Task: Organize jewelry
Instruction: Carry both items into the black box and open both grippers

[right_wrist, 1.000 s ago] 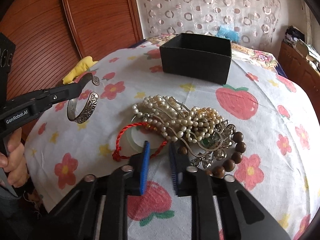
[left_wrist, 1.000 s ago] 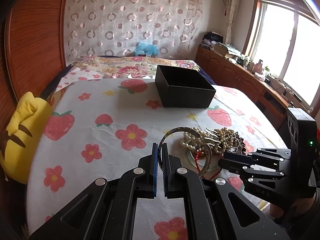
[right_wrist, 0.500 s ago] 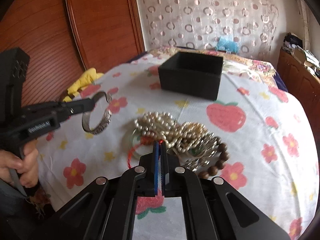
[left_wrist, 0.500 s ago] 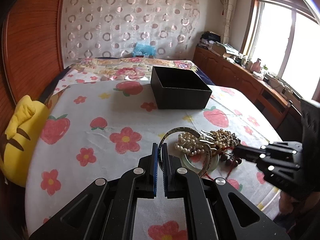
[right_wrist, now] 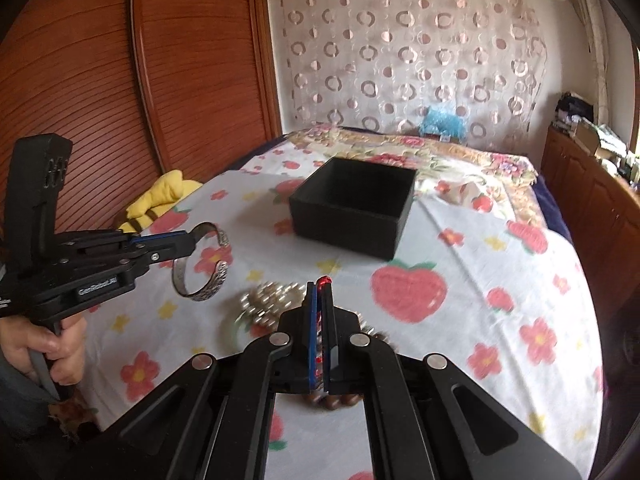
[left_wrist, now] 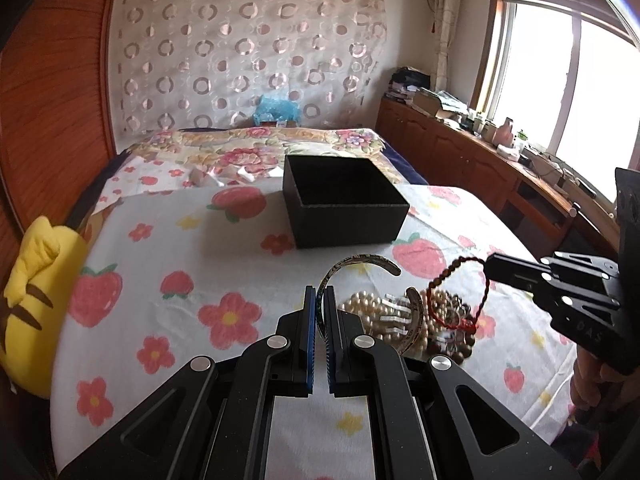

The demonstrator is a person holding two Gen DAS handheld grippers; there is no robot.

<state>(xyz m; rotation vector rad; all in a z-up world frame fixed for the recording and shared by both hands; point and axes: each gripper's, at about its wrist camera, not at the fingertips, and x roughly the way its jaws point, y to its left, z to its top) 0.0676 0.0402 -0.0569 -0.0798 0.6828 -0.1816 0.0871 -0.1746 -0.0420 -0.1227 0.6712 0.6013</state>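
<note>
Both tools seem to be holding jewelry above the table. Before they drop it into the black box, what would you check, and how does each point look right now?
1. Left tool gripping the silver cuff bracelet: ok, shut on its band.
2. Right tool gripping the red string bracelet: ok, shut on the cord, loop hanging.
3. Red cord free of the pearl pile: cannot tell; its lower end hangs close over the beads.
4. Black box open and upright: ok.
5. Box has room: ok as far as its inside shows; no jewelry seen in it.
6. Way to the box clear: ok; only bare tablecloth lies between.
</note>
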